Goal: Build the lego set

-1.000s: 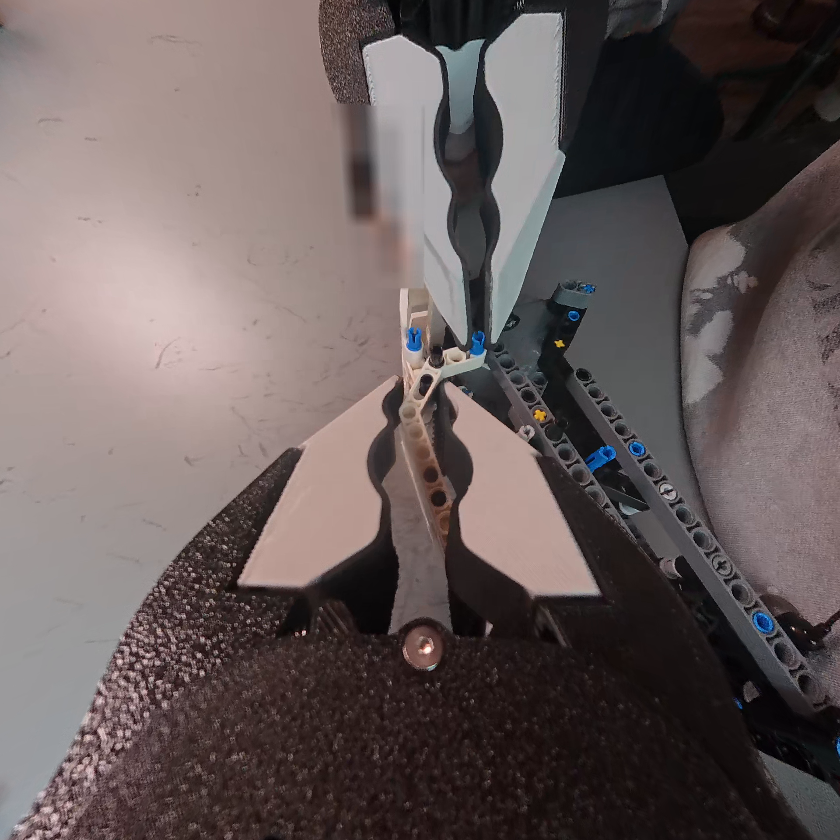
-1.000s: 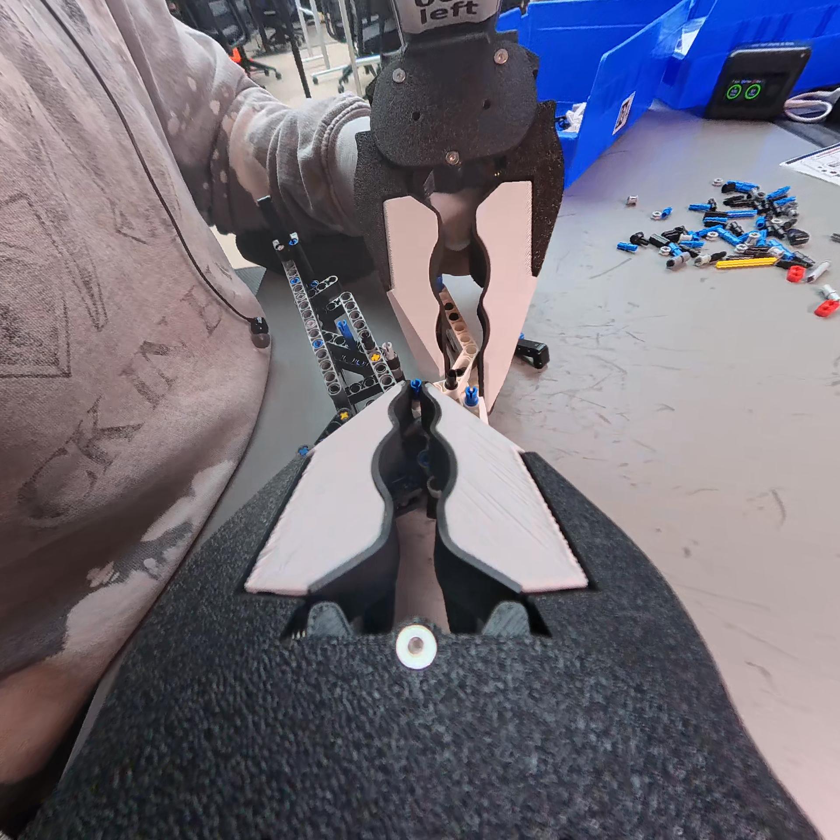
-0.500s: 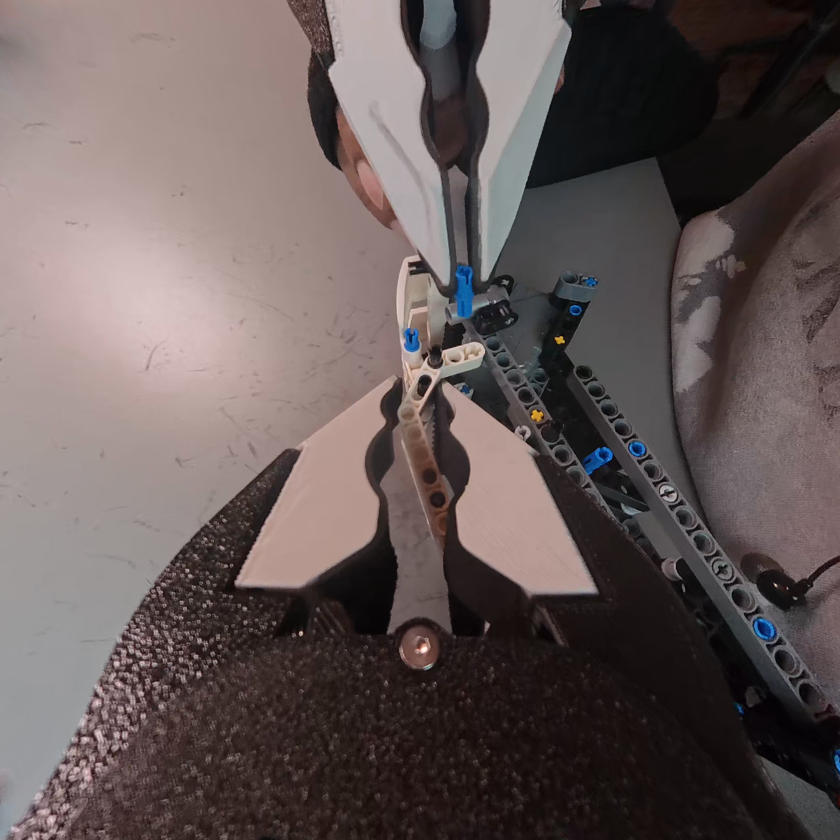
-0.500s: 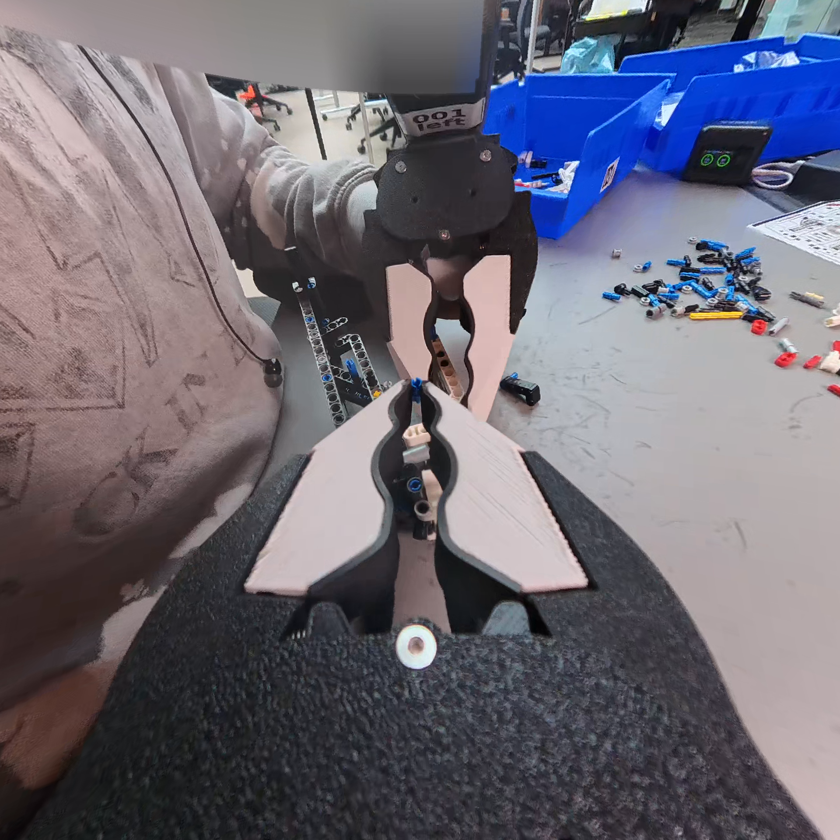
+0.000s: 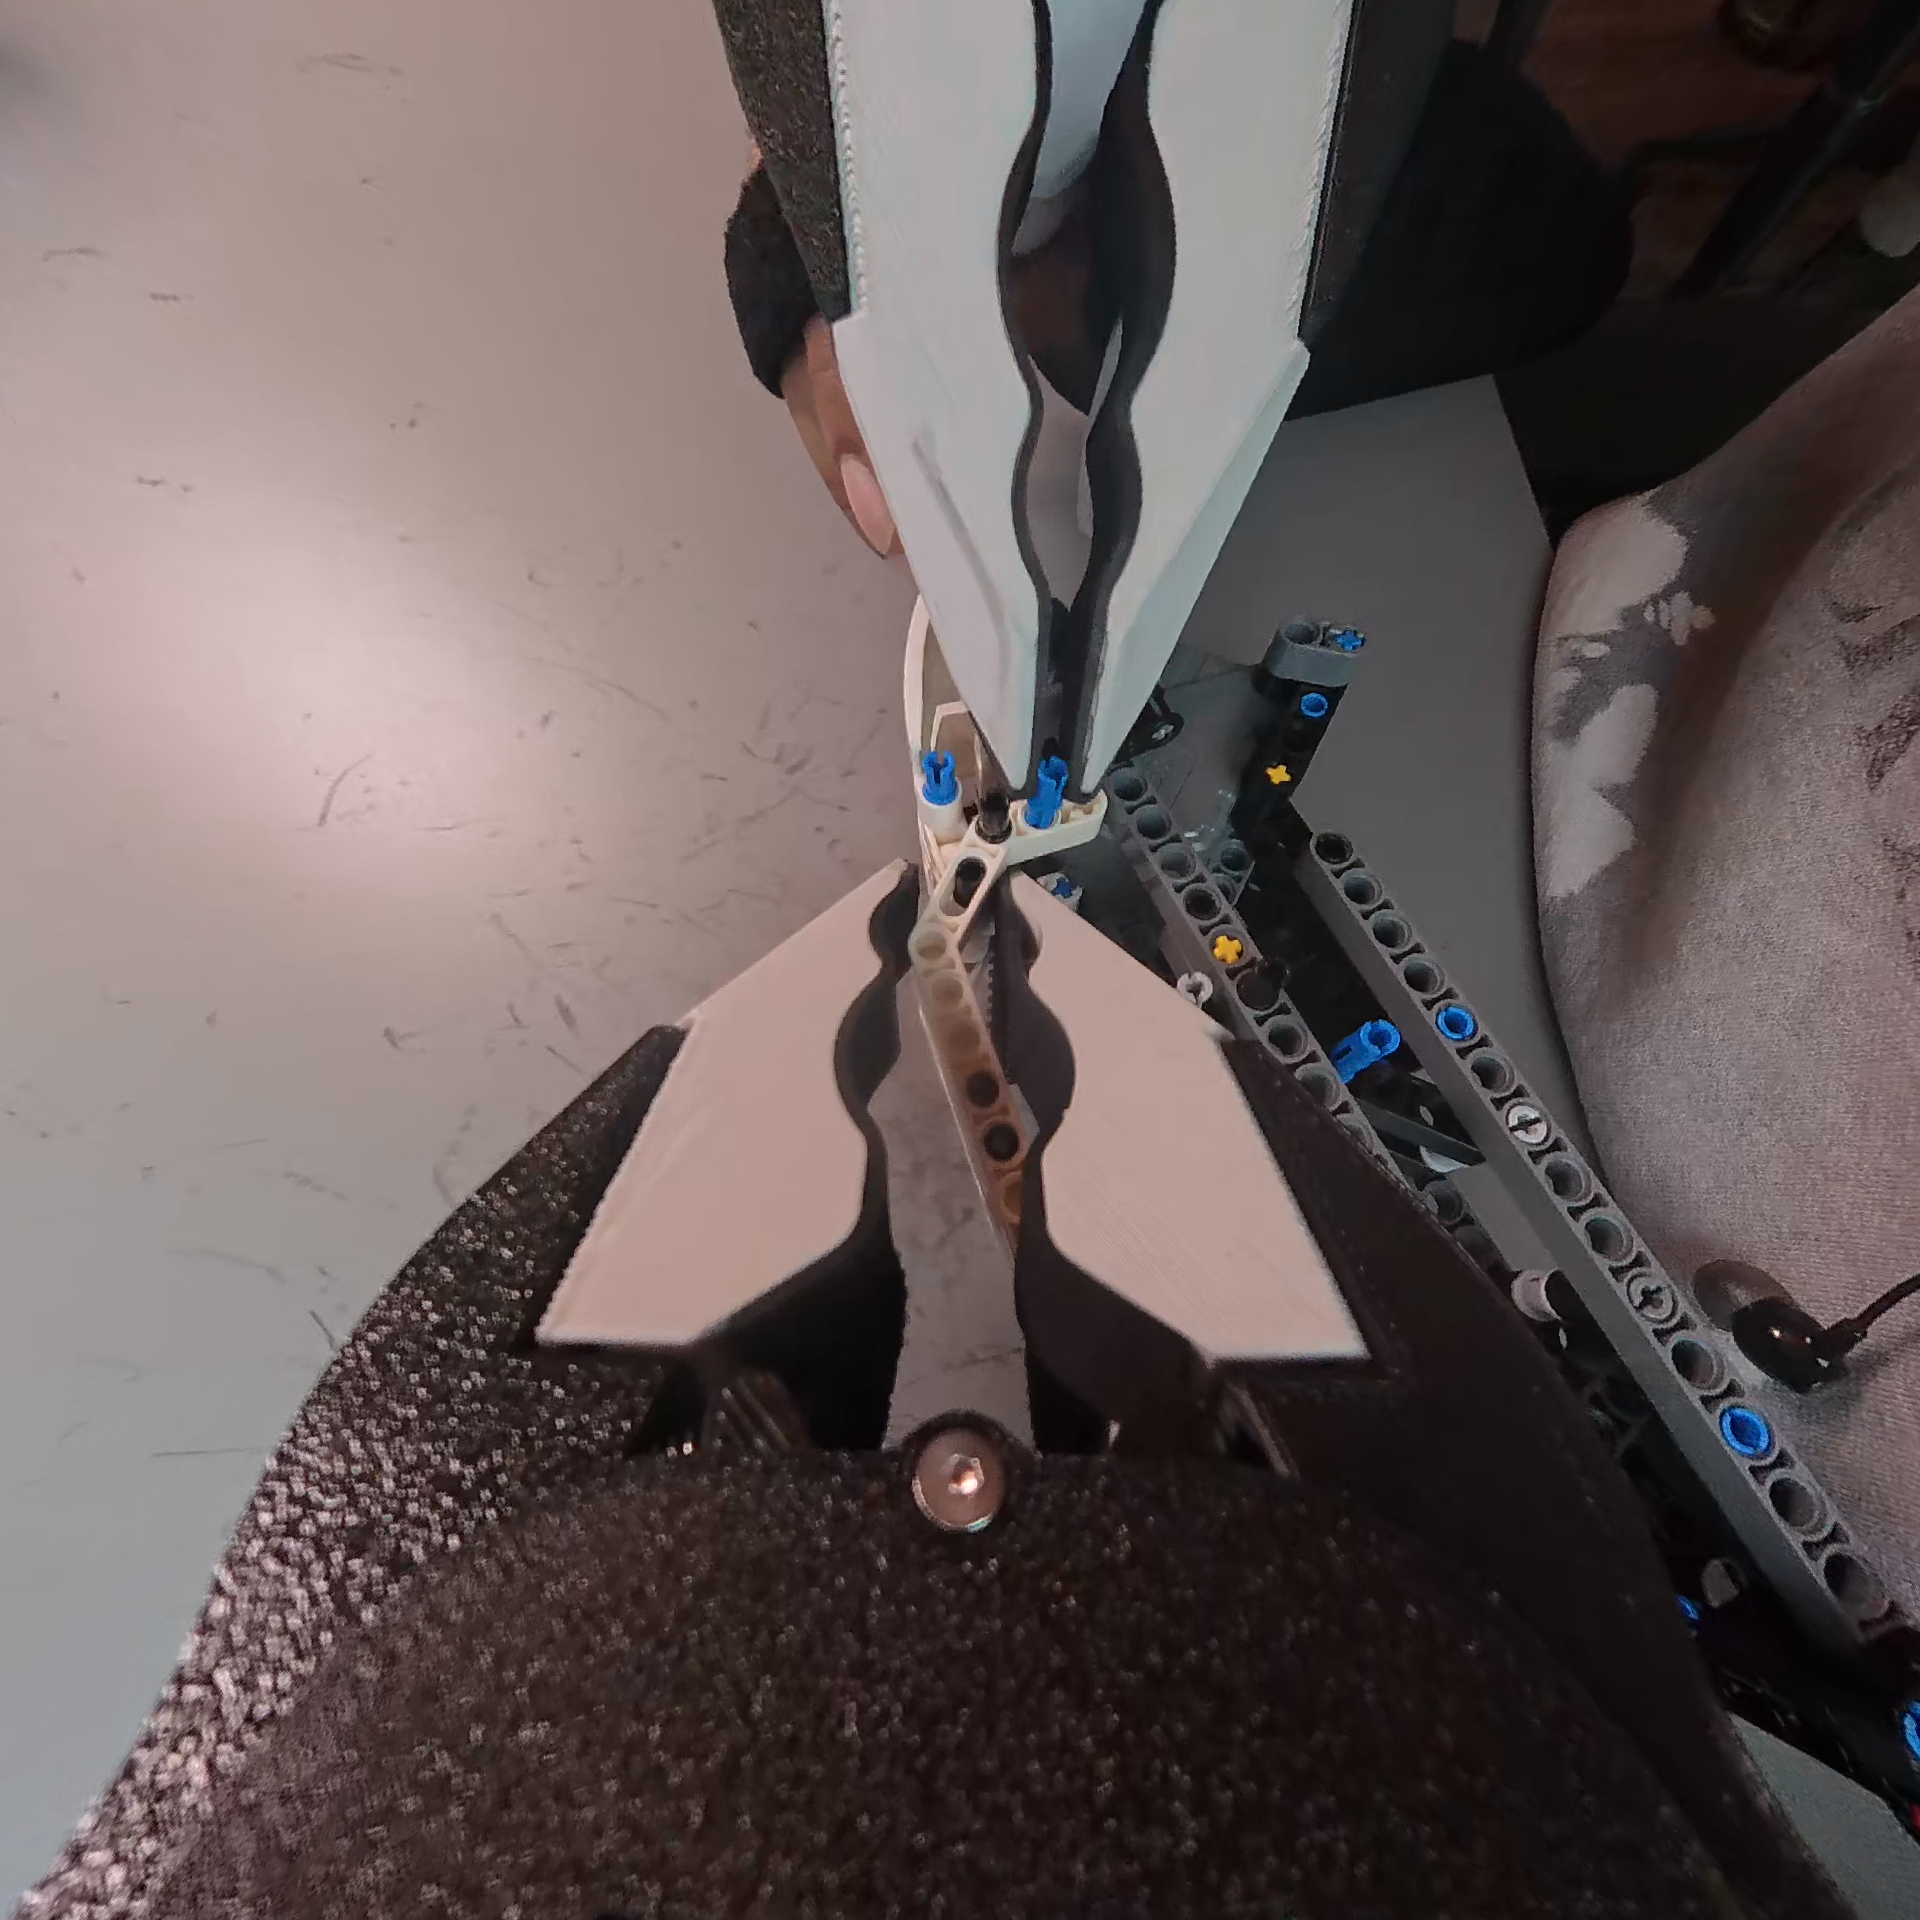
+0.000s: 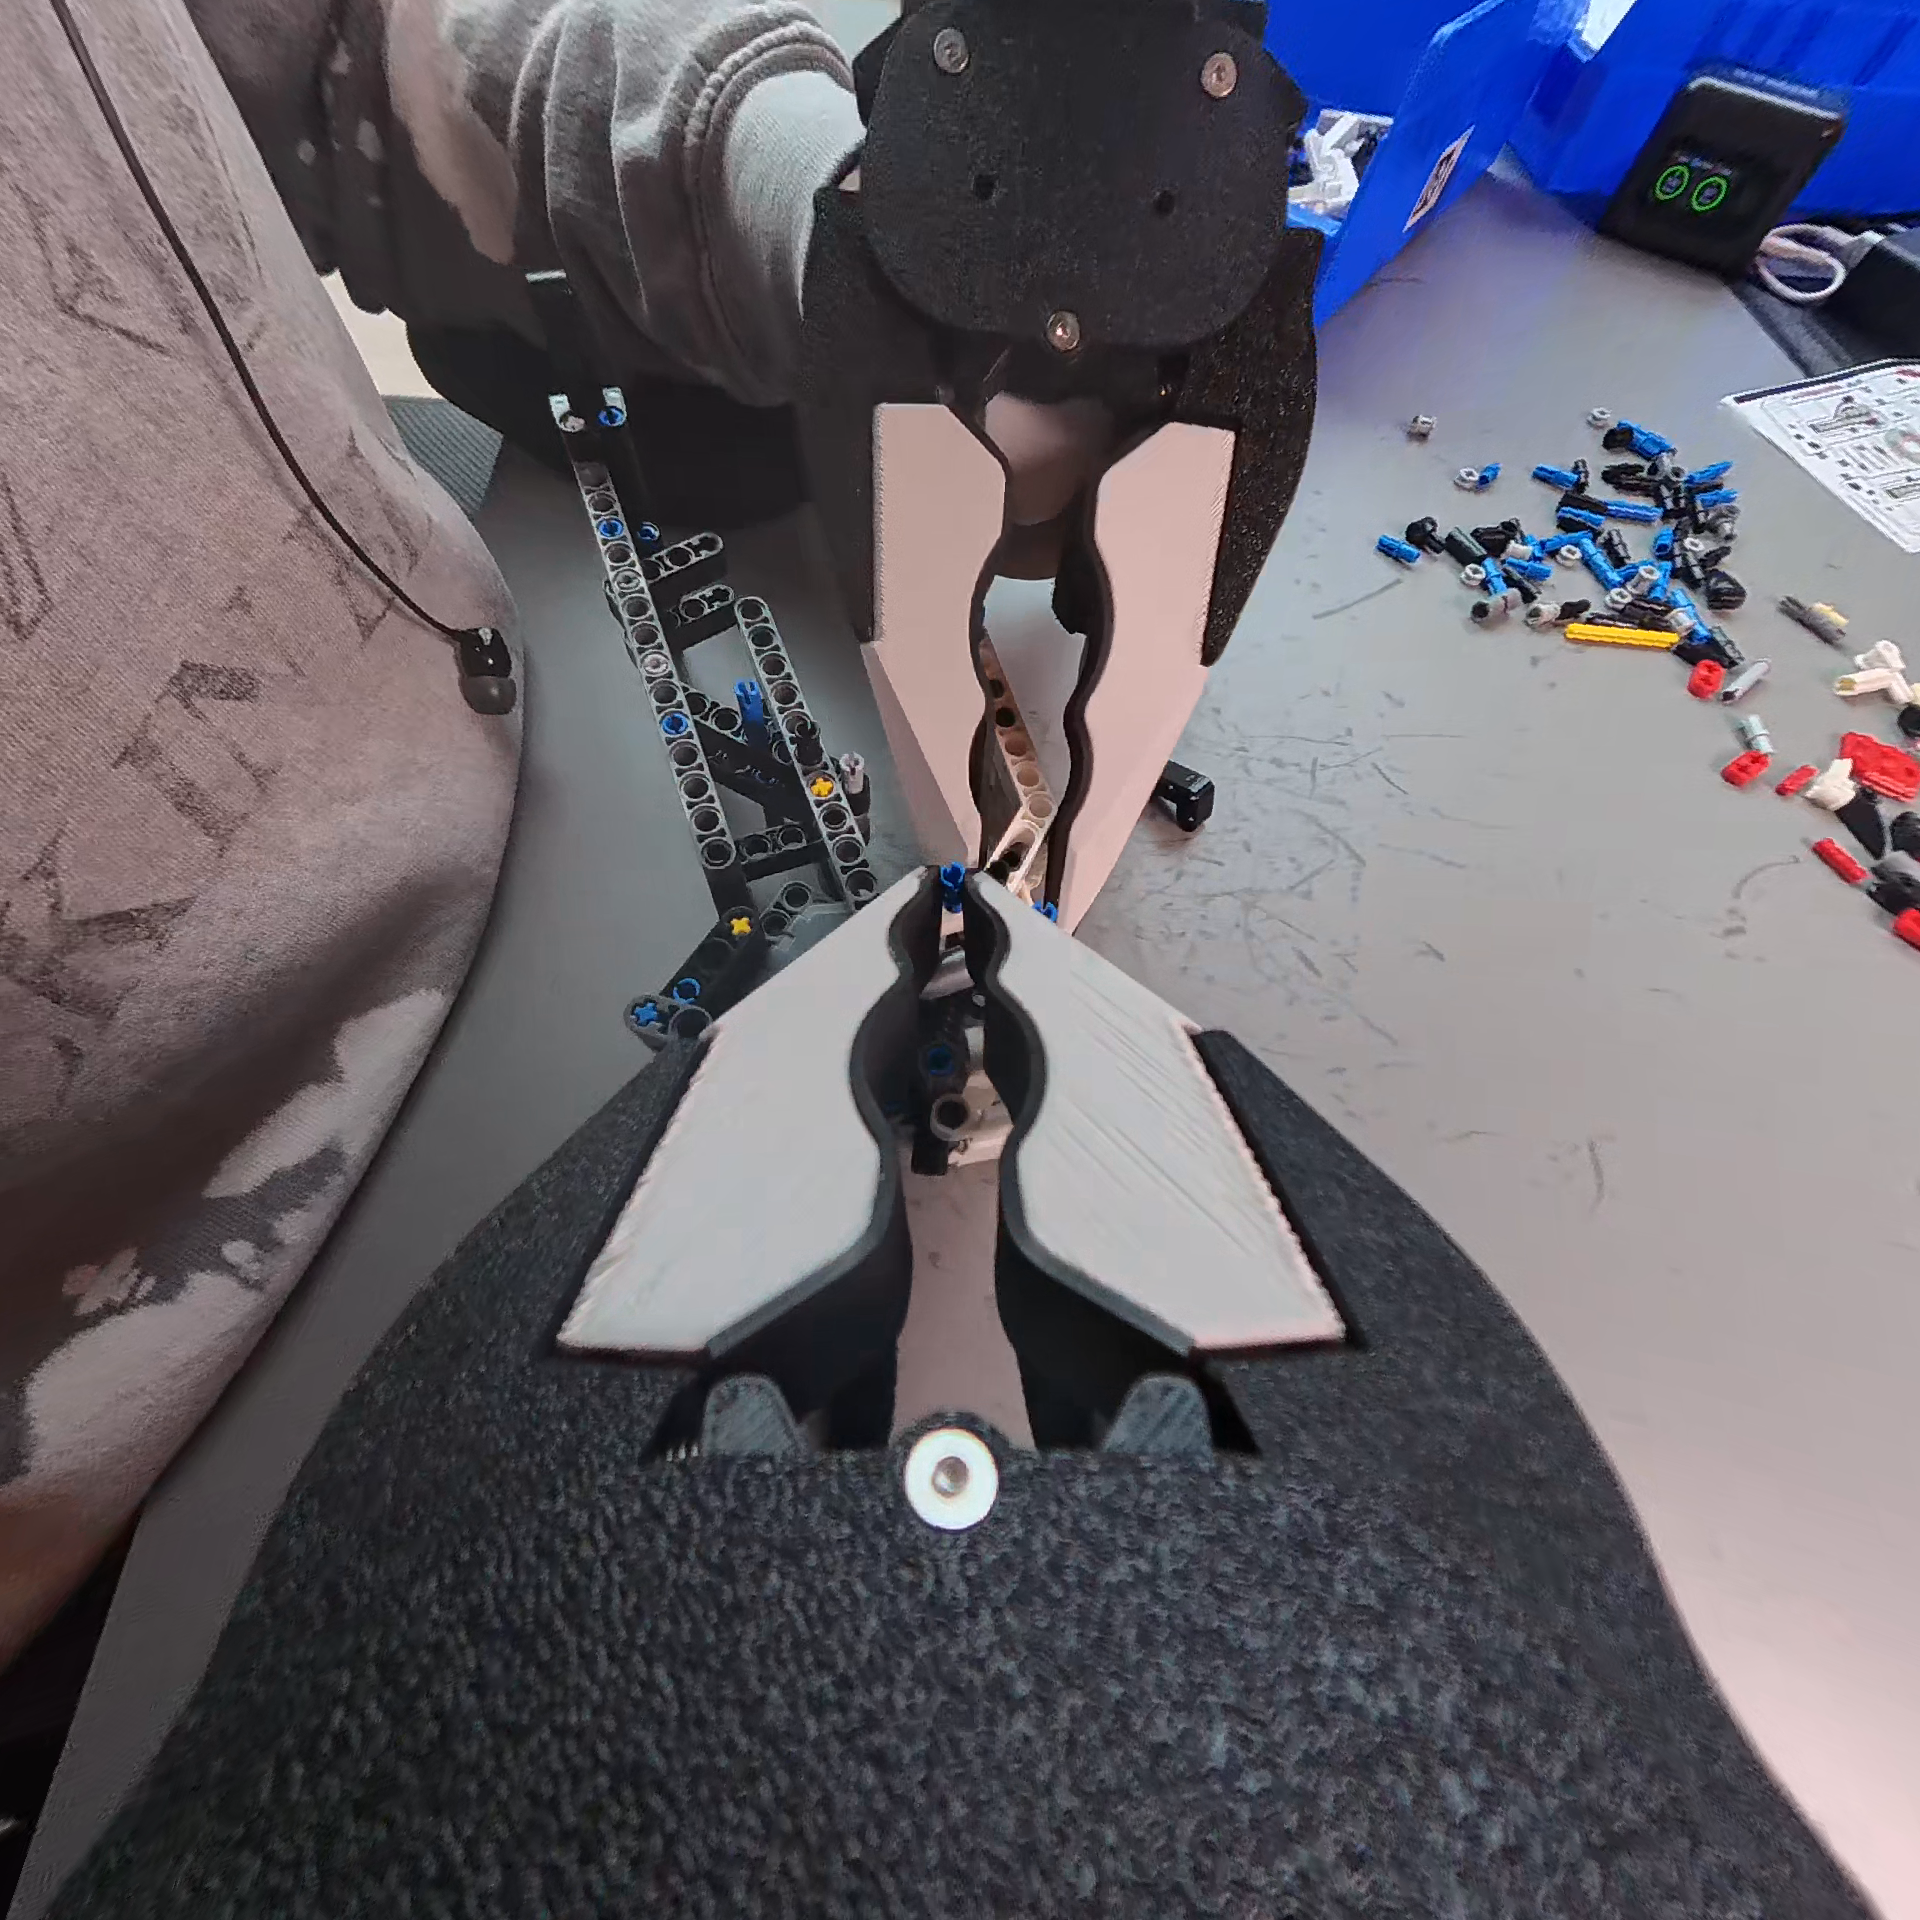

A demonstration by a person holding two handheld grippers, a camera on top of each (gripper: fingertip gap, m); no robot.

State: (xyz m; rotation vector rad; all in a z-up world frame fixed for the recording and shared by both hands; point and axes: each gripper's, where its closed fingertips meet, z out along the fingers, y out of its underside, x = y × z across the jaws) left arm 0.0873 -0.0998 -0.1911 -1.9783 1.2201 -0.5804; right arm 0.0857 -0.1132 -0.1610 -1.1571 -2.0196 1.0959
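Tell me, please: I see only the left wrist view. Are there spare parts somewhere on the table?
Observer: Yes. A pile of loose small parts, mostly blue and black, lies on the table beyond the left gripper, which is shut on the white beam.
Operator: Does any piece lie near the grippers?
Observer: One black piece lies alone beside the left gripper's fingers, on the side away from the frame. The right gripper is shut on the blue pin.
Operator: Is there a manual?
Observer: A printed sheet lies behind the pile, cut off by the picture's edge.
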